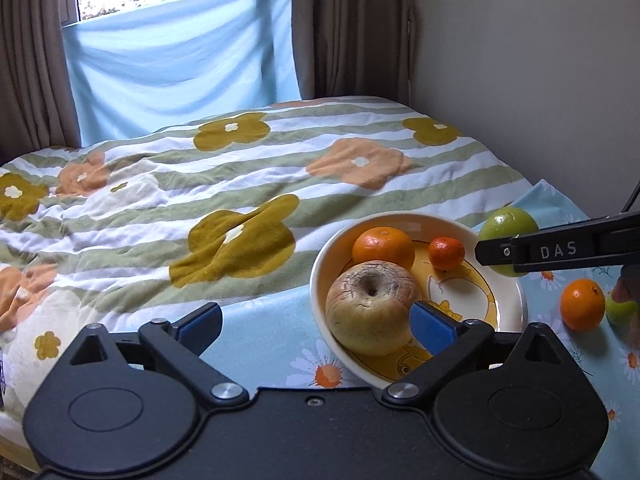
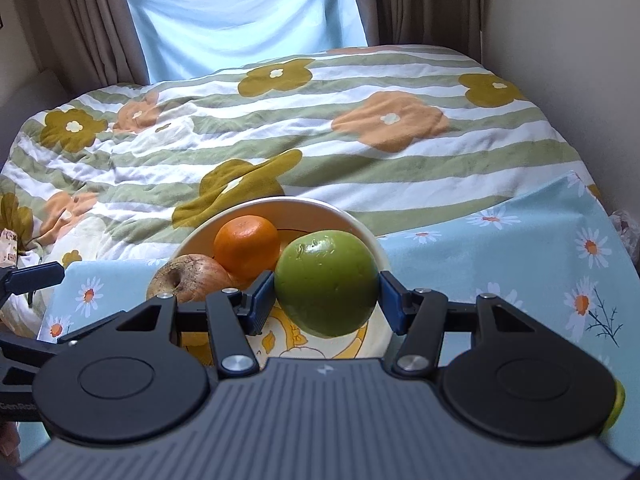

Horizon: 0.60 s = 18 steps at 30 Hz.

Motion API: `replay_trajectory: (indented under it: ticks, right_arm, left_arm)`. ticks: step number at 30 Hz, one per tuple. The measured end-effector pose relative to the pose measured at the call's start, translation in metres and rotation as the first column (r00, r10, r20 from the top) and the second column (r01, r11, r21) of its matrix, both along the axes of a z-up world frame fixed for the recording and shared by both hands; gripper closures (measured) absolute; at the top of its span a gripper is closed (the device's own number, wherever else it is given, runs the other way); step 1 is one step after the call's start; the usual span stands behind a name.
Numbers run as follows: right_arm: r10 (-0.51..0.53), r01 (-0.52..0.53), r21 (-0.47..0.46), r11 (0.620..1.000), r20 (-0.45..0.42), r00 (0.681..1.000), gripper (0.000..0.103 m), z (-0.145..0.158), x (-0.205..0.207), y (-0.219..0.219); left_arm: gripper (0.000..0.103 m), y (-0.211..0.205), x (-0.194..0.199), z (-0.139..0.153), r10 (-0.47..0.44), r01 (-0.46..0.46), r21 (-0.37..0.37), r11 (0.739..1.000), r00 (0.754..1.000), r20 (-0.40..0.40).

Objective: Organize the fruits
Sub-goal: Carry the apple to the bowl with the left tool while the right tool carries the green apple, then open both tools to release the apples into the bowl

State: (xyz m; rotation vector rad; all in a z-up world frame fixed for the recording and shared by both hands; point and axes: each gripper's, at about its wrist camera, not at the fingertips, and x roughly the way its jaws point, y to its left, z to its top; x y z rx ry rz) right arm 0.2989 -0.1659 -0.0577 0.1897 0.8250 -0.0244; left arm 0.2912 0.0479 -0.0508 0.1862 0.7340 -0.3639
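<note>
- Currently, I am holding the green apple (image 2: 326, 282) clamped in the right gripper (image 2: 326, 300), above the bowl (image 2: 362, 224).
- I am keeping the left gripper (image 1: 316, 326) wide open, holding nothing.
- I am planning to lower into the bare spot before releasing.

Showing now are three oranges (image 1: 383, 247) (image 1: 446, 253) (image 1: 582, 305), two green apples (image 1: 507, 227) (image 1: 620, 310), one wrinkled apple (image 1: 370, 306), and one plate (image 1: 514, 292).

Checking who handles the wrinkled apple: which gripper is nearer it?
Left. The left gripper is open with one pad beside the wrinkled apple; the right gripper holds the green apple farther right.
</note>
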Motion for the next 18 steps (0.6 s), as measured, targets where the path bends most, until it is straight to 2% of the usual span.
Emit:
replay_trajectory:
  ticks: [8, 18]
  right_arm:
    - [0.018, -0.015, 0.07, 0.997, -0.04, 0.999, 0.033, -0.02, 0.014, 0.009]
    - [0.024, -0.017, 0.105, 0.994, -0.063, 0.998, 0.032, -0.042, 0.025, 0.009]
  left_arm:
    - [0.001, 0.018, -0.016, 0.006, 0.062, -0.062, -0.023, 0.998, 0.998, 0.01]
    - [0.001, 0.023, -0.023, -0.002, 0.064, -0.064, -0.015, 0.998, 0.998, 0.007]
